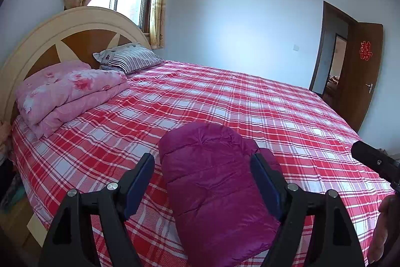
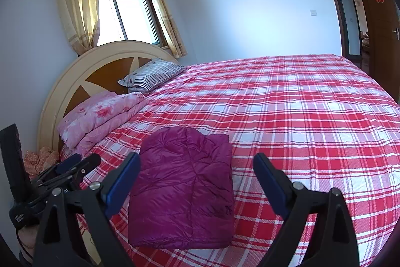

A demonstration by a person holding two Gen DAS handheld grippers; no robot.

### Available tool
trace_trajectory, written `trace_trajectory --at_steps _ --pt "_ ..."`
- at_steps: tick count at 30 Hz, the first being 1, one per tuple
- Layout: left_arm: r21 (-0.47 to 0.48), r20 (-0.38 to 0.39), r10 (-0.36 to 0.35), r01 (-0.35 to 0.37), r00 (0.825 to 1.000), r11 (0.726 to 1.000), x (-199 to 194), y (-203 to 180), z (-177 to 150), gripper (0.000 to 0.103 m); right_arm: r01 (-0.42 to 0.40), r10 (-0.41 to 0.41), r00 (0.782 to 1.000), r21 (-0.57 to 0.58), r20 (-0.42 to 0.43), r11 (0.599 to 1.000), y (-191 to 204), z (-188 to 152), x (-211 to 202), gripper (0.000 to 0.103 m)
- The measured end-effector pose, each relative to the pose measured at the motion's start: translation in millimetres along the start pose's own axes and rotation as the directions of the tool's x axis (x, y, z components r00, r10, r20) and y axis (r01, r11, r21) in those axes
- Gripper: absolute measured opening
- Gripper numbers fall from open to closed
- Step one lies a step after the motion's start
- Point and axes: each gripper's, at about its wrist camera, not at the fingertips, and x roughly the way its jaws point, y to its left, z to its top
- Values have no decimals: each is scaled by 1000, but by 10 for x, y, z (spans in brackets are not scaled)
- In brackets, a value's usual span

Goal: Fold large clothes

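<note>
Red double-happiness paper sign on brown door, small white print on left tool's body, illegible

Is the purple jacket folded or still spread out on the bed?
Folded. The purple jacket lies as a compact rectangular bundle on the plaid bed sheet, no sleeves sticking out.

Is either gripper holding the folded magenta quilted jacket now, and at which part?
Nothing is held. The left gripper and the right gripper are both open, and the folded magenta quilted jacket lies free on the red plaid bedsheet.
</note>
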Motion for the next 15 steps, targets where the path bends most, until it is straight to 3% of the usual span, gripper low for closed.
trace_trajectory --at_steps 15 --pt "-7 -1 22 -22 1000 1000 -13 -20 2 80 1 -1 1000 3 10 1000 -49 7 -24 94"
